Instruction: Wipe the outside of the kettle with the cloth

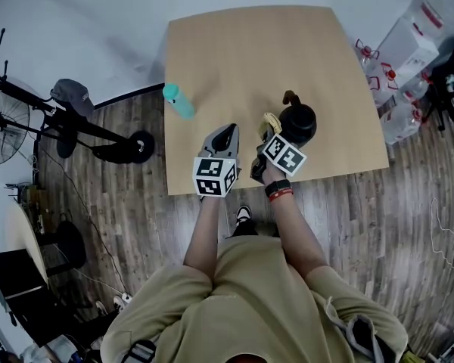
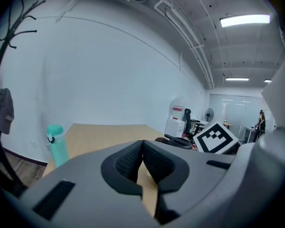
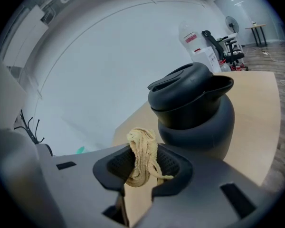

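Note:
A black kettle (image 1: 298, 122) with a brown-tipped spout stands on the light wooden table (image 1: 250, 51), right of its middle. In the right gripper view the kettle (image 3: 195, 110) fills the space just ahead of the jaws. My right gripper (image 3: 143, 164) is shut on a bunched yellow cloth (image 3: 142, 156), which pokes up above the jaws. Seen from the head, the cloth (image 1: 271, 120) sits close beside the kettle's left side. My left gripper (image 2: 142, 160) is shut with nothing in it, near the table's front edge (image 1: 225, 138).
A teal water bottle (image 1: 178, 101) lies at the table's left side, also upright-looking in the left gripper view (image 2: 57, 145). Water jugs (image 1: 408, 44) stand on the floor at the right. A fan and stand (image 1: 30, 119) occupy the floor at the left.

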Tool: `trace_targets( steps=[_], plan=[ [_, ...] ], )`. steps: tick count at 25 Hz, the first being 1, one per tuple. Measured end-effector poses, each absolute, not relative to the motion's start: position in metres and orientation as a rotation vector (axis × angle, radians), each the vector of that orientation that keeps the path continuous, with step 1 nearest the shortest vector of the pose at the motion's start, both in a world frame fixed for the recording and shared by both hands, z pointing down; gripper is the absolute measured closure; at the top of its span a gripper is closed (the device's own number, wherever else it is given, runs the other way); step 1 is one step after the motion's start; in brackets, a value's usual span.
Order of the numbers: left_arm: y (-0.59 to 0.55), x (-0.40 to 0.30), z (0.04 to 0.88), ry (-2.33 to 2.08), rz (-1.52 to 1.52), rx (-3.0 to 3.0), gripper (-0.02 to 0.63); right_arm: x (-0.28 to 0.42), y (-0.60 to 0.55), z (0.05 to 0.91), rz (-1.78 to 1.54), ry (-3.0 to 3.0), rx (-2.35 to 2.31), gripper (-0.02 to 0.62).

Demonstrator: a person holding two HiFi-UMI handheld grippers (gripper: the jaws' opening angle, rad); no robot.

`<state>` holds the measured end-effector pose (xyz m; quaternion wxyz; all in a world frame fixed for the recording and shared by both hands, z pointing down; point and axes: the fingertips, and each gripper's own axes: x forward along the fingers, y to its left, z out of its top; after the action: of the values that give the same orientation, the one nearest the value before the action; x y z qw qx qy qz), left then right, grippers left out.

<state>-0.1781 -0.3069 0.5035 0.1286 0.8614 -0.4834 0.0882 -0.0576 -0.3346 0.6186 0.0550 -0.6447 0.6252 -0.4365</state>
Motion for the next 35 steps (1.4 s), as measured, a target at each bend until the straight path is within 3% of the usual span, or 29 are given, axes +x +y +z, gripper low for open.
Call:
trace_targets(
  steps=[16, 35],
  plan=[
    [-0.316, -0.167, 0.515, -1.365, 0.248, 2.497, 0.581, -0.049, -0.330, 0.636, -1.504, 1.697, -1.819, 0.482],
    [-0.298, -0.119, 0.519, -1.374, 0.275, 2.481, 0.581, -0.025, -0.300, 0.633, -1.521, 1.983, -1.747, 0.482]
  ],
)
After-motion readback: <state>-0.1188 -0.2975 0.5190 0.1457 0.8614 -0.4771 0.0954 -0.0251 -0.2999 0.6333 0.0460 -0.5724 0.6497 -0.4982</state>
